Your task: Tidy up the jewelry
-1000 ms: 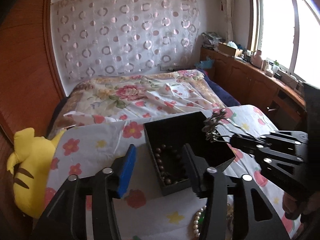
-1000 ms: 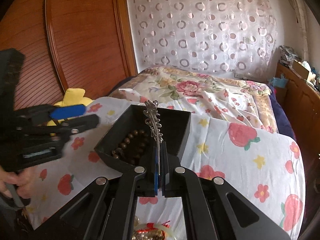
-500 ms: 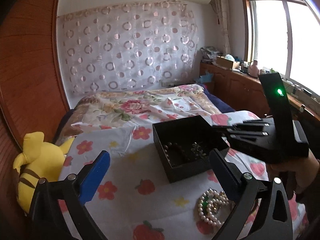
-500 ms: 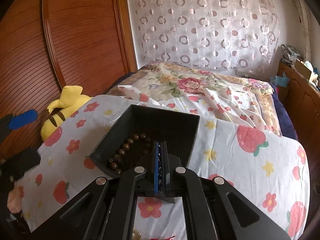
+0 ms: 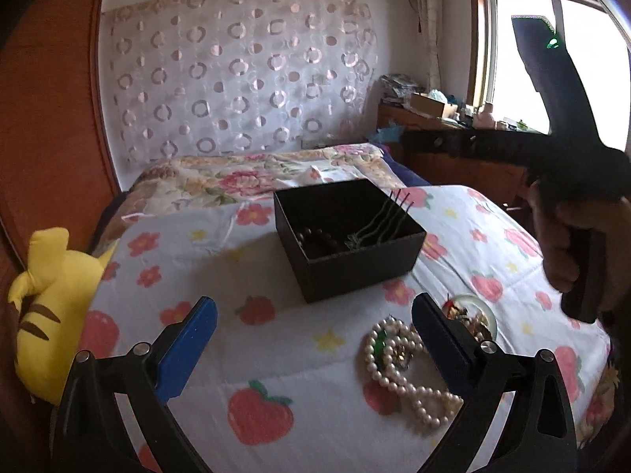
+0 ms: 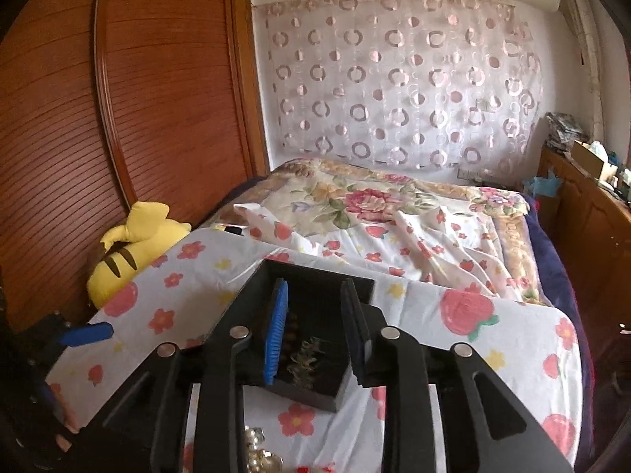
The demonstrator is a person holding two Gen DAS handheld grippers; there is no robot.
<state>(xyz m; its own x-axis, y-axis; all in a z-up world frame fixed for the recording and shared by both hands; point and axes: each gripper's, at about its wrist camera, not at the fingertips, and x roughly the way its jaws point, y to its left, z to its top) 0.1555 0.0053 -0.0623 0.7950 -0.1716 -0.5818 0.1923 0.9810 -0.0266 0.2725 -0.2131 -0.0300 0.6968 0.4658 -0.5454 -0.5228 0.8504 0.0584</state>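
Observation:
A black open box [image 5: 349,236] stands on the flowered cloth; it also shows in the right wrist view [image 6: 311,358]. Inside lie a dark bead bracelet [image 5: 315,236] and a metal hair comb [image 5: 378,224] [image 6: 305,358] whose prongs lean on the box's right wall. A pearl necklace [image 5: 398,370] and a jade bangle [image 5: 473,307] lie in front of the box. My left gripper [image 5: 313,331] is open and empty, in front of the box. My right gripper [image 6: 315,315] is open and empty above the box.
A yellow plush toy [image 5: 51,307] lies at the left edge by the wooden wardrobe [image 6: 118,118]. A floral quilt [image 6: 374,213] covers the bed behind. A wooden cabinet [image 5: 453,149] runs along the right under the window.
My right gripper lowered the hair comb into the box, opened and let it go, then rose above the box. My left gripper opened wider and drew back from the box.

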